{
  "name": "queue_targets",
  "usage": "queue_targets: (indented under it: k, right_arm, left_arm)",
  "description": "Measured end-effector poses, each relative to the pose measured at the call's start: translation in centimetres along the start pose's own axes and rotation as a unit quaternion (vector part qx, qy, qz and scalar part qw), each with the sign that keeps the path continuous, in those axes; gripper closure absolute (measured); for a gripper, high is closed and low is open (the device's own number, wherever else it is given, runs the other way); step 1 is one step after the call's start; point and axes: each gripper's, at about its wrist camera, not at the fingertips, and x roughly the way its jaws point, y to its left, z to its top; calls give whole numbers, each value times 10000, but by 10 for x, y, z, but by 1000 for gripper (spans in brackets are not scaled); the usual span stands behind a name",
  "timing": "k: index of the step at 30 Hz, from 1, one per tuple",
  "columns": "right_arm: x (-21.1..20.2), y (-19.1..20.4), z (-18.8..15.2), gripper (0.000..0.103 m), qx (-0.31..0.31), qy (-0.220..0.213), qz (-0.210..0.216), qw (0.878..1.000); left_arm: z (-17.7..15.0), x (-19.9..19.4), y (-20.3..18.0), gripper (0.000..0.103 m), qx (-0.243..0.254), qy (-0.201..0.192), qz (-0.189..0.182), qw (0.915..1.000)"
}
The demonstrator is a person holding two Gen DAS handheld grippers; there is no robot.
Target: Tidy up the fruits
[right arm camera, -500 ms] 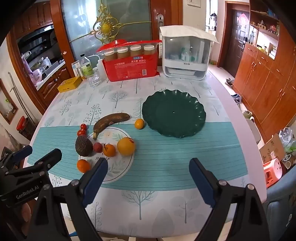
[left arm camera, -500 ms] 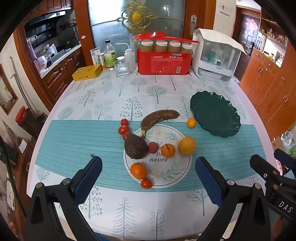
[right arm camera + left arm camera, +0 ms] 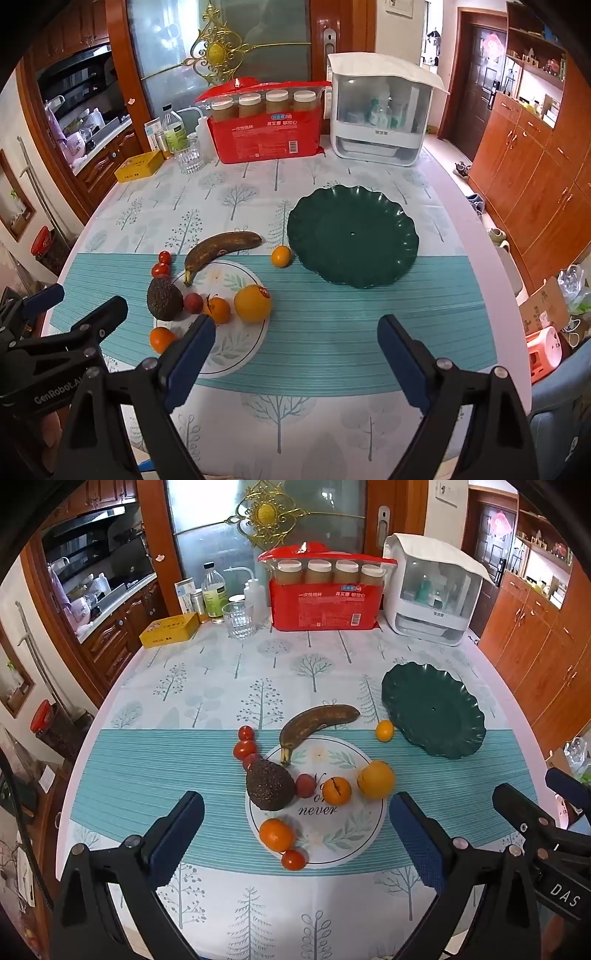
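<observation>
We hold both tools released: left tool [image 3: 295, 823] faces the fruit, right tool [image 3: 295, 347] is nearer the green plate [image 3: 352, 236].

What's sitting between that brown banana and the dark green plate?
A small orange citrus fruit lies between the overripe brown banana and the scalloped dark green plate, clearest in the right wrist view.

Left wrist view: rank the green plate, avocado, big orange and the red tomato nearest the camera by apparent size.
1. green plate, though it lies farther off
2. avocado
3. big orange
4. red tomato, smallest despite being nearest
</observation>
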Motion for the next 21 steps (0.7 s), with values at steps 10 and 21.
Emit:
queue_targets:
  k: [10, 21]
  right_arm:
    - [10, 0, 7, 13, -61, 41, 16, 10000]
    - [16, 1, 7, 13, -88, 33, 67, 9999]
  left_arm:
    - [5, 8, -3, 3, 54, 16, -88, 9999]
    - [6, 9, -4, 3, 42, 37, -81, 10000]
